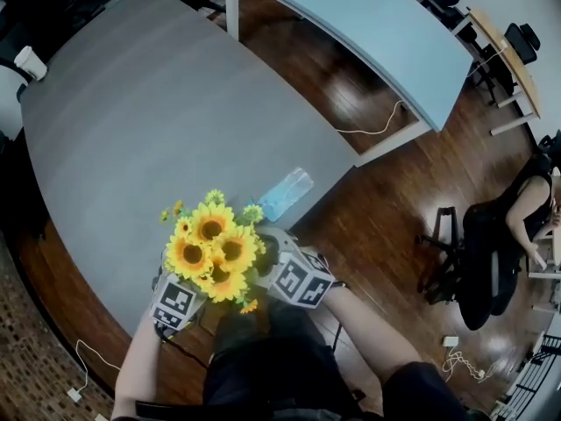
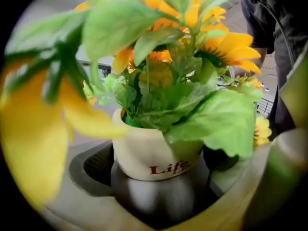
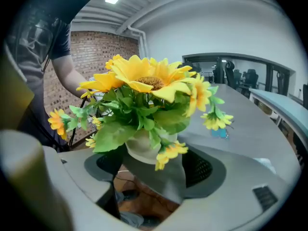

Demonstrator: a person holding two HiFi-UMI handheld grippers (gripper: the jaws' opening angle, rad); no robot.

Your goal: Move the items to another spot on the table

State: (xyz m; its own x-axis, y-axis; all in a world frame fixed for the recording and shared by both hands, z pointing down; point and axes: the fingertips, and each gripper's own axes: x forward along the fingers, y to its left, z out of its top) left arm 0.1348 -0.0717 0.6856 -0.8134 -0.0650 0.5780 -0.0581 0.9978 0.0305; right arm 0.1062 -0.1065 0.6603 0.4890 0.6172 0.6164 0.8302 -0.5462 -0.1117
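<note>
A cream pot [image 2: 156, 153] of yellow sunflowers [image 1: 212, 251] stands at the near edge of the grey table [image 1: 158, 121]. My left gripper [image 2: 159, 182] is open, a jaw on each side of the pot, which fills its view. My right gripper [image 3: 156, 170] is open too, its pads apart from the pot [image 3: 142, 148] that stands between them. In the head view only the two marker cubes show, the left one [image 1: 175, 305] and the right one [image 1: 302, 281], with the flowers hiding the jaws. A blue and clear plastic item [image 1: 285, 193] lies just beyond the flowers.
A white cup [image 1: 29, 62] stands at the table's far left corner. A second, light blue table [image 1: 377, 24] stands behind. A person sits on a chair [image 1: 491, 253] to the right. Cables lie on the wooden floor [image 1: 368, 130].
</note>
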